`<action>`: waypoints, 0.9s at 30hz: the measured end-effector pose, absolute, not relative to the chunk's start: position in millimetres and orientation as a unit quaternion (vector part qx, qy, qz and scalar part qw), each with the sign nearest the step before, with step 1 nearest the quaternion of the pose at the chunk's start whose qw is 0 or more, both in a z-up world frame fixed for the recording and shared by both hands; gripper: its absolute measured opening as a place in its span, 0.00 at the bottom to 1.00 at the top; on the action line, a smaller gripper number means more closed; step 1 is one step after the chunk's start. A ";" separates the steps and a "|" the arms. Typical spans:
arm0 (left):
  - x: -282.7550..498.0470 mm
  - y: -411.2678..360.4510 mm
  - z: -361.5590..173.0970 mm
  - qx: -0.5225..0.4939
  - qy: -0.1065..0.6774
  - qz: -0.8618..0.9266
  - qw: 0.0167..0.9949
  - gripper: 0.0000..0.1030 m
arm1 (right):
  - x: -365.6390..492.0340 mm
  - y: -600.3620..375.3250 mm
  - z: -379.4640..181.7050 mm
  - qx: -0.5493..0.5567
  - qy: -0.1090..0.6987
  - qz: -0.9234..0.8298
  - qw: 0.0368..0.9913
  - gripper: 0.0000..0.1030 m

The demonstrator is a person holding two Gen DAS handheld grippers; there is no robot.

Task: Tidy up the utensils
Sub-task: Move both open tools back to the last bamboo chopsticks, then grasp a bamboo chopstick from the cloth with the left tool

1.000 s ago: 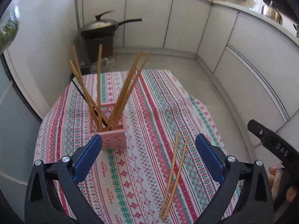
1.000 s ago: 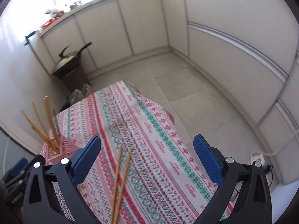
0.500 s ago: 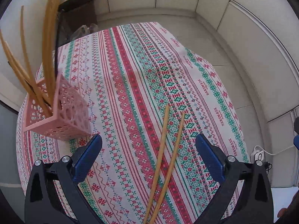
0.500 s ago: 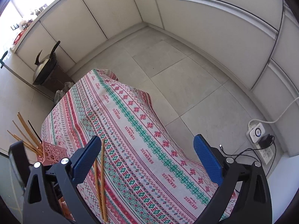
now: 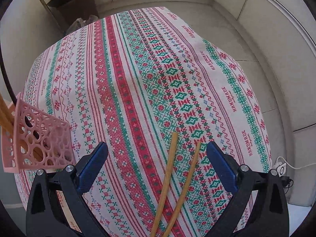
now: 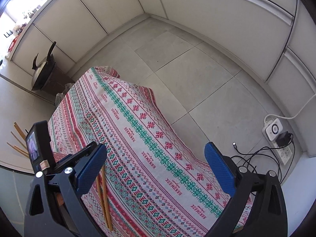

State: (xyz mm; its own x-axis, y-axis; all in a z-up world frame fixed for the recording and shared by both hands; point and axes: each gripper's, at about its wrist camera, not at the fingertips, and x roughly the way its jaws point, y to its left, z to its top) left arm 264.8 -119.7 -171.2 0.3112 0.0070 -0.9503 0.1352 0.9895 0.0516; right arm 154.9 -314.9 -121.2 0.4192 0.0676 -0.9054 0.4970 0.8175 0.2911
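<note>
pink plastic makes up the lattice holder [image 5: 39, 144], a square basket pierced with round holes, standing at the left edge of the tablecloth [image 5: 122, 90] in the left wrist view. several wooden chopsticks [image 5: 5, 116] lean inside it, and a thin black stick [image 5: 6, 75] rises from it too; their lower ends show through the holes. how many sticks it holds cannot be told, since most of them run out of view. in the right wrist view only the upper ends of those sticks [image 6: 18, 138] show at the far left, beside the back of the other tool.

two loose chopsticks [image 5: 173, 185] lie flat on the cloth, well apart from the holder, close together at the near end and spreading a little toward their far tips. the left gripper [image 5: 157, 167] hangs over them with its blue pads spread wide, one on each side of the pair, grasping nothing. the right gripper [image 6: 156, 168] is also spread wide and empty, set over the cloth's right side; the same pair [image 6: 104, 199] lies just beside its left pad. a lidded wok [image 6: 42, 71] sits on a dark stand on the floor beyond the table.
</note>
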 end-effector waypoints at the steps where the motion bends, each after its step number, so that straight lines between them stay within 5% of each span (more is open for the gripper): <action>1: 267.2 -119.7 -172.8 0.065 0.582 -0.035 0.809 0.91 | 155.4 -314.2 -121.4 0.270 0.523 -0.134 0.797 0.93; 5: 275.1 -116.2 -184.9 0.063 0.596 -0.039 0.800 0.60 | 156.4 -311.7 -124.2 0.265 0.528 -0.132 0.796 0.93; 10: 273.9 -116.0 -187.3 0.070 0.588 -0.052 0.804 0.38 | 158.0 -310.2 -126.2 0.269 0.532 -0.129 0.793 0.93; 12: 268.9 -119.5 -185.6 0.076 0.587 -0.068 0.803 0.17 | 158.8 -307.1 -125.9 0.266 0.532 -0.127 0.793 0.93; 14: 263.8 -121.2 -185.1 0.088 0.587 -0.075 0.801 0.08 | 160.2 -303.4 -125.9 0.263 0.534 -0.125 0.794 0.93; 27: 183.5 -84.0 -174.3 0.136 0.568 -0.070 0.808 0.06 | 178.7 -267.3 -146.6 0.240 0.559 -0.121 0.785 0.93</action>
